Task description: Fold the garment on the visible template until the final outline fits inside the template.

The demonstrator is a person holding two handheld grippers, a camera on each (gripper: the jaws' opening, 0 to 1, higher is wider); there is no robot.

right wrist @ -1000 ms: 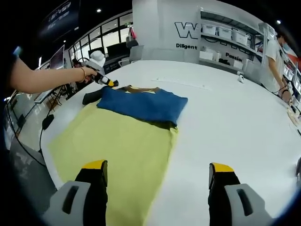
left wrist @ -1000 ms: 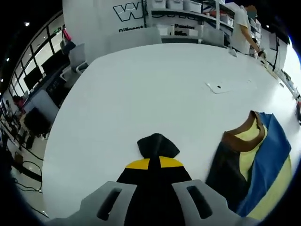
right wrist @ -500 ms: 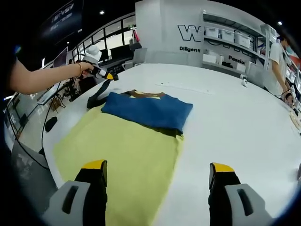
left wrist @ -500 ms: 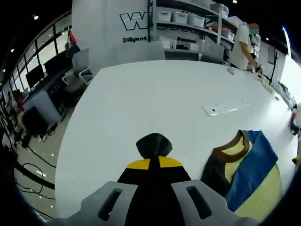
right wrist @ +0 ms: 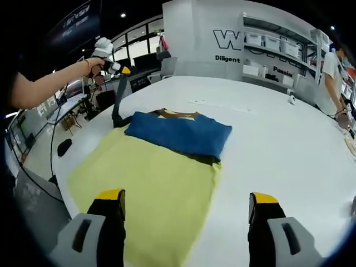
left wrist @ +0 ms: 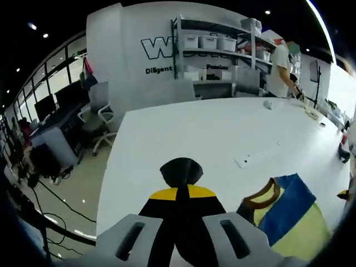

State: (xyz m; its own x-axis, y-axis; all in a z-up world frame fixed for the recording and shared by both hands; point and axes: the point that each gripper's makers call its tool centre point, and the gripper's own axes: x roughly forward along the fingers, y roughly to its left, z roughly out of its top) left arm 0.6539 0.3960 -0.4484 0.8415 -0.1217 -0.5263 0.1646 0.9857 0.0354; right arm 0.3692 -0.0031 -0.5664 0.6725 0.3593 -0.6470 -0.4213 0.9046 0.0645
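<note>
Right gripper view shows your left gripper (right wrist: 123, 69) clamped on the garment's dark sleeve (right wrist: 117, 111), lifted above the counter (right wrist: 289, 144); carry it inward over the blue fold (right wrist: 181, 132). Your right gripper (right wrist: 186, 208) hangs wide open, empty, above the yellow template (right wrist: 144, 194).

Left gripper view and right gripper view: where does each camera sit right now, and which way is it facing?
Left gripper view: rides on the left claw, raised above the white table, facing shelves; its jaws are shut on a dark sleeve.
Right gripper view: rides on the right claw, low at the table edge, looking along the yellow and blue garment; its jaws stand open, and the person's forearm holds the left claw up.
Shared: garment, table, shelves.
</note>
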